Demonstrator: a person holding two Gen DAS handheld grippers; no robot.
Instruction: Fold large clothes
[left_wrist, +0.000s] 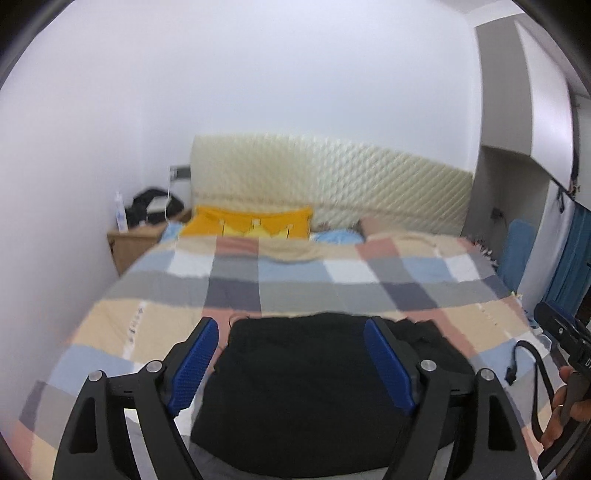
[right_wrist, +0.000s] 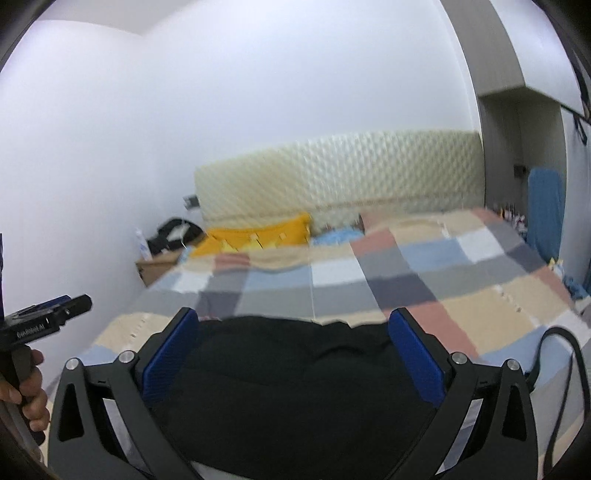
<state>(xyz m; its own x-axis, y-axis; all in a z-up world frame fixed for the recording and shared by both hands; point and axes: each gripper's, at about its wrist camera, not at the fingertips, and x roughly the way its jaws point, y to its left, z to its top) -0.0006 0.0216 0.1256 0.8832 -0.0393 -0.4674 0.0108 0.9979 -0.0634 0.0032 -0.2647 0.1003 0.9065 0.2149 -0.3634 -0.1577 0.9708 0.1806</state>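
Black folded garment (left_wrist: 314, 387) lying on the checked patchwork bedspread (left_wrist: 295, 280) at the bed's near edge. Left gripper (left_wrist: 291, 365) and right gripper (right_wrist: 295, 360) hovering above, fingers spreading wide, empty. Advisable: descending squarely, pinching matching corners.

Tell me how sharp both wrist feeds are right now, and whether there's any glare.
Left wrist view: fisheye bend, headboard and checked bedspread smeared by blur, left gripper pads crisp, no glare. Right wrist view: same blur and curved walls, black garment a detail-less dark mass, right gripper sharp.
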